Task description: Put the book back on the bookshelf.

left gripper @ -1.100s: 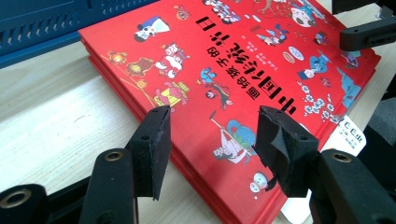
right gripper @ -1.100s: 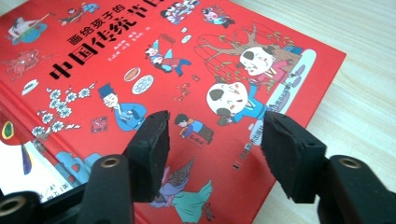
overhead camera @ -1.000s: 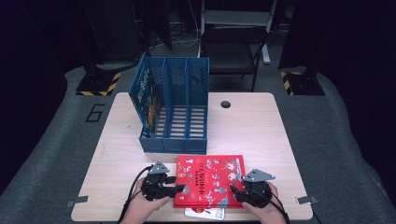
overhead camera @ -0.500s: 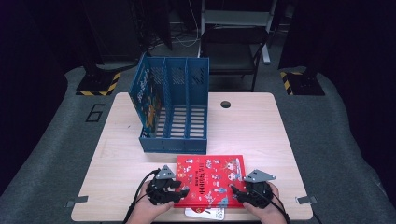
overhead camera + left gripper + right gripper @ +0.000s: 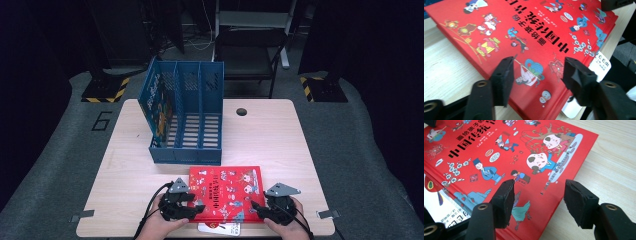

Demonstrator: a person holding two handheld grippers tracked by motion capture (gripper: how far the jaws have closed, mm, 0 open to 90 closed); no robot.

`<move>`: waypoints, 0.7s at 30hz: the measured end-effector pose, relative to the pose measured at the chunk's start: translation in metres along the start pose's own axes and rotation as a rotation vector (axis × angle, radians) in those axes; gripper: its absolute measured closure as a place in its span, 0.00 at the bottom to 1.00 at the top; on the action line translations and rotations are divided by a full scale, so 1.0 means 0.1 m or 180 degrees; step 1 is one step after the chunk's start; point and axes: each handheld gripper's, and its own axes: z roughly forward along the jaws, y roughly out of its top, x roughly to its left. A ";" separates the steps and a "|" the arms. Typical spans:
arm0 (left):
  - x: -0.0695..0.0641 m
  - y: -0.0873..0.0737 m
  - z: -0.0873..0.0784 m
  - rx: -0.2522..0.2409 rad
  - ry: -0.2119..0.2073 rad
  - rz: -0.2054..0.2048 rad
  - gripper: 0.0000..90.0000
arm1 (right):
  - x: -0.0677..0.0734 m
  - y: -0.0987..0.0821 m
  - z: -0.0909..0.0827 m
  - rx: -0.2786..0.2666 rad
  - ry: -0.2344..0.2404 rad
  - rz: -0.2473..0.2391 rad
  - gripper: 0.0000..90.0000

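High view: red book (image 5: 226, 192) lies flat at lower centre of the bench (image 5: 280, 130), below the blue file rack (image 5: 186, 120); a thin booklet (image 5: 220, 229) underneath could drag off the edge | Left gripper view: my left gripper (image 5: 537, 72), jaws just widened, spread over the corner, pinching nothing, so a lift would slip; title upside down, 中国传统 | Right gripper view: right gripper (image 5: 539, 195) spread likewise; I read 画给孩子的.

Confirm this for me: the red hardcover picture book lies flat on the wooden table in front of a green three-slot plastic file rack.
Not quite: the three-slot plastic file rack is blue, not green, as the high view shows. The rest holds: the red hardcover picture book lies flat on the wooden table in front of it.
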 end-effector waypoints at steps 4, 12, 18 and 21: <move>-0.03 0.01 0.02 0.0037 -0.0071 0.0060 0.32 | -0.02 -0.03 -0.02 0.0003 -0.0002 0.0033 0.46; -0.01 -0.01 0.01 0.0057 -0.0214 0.0145 0.27 | -0.02 -0.07 -0.04 0.0053 0.0001 0.0050 0.46; 0.01 -0.04 0.00 -0.0036 -0.0114 0.0172 0.39 | -0.04 -0.13 -0.05 0.0061 0.0048 0.0161 0.47; 0.01 -0.05 -0.01 -0.0041 -0.0109 0.0166 0.40 | -0.04 -0.14 -0.02 0.0079 0.0109 0.0206 0.48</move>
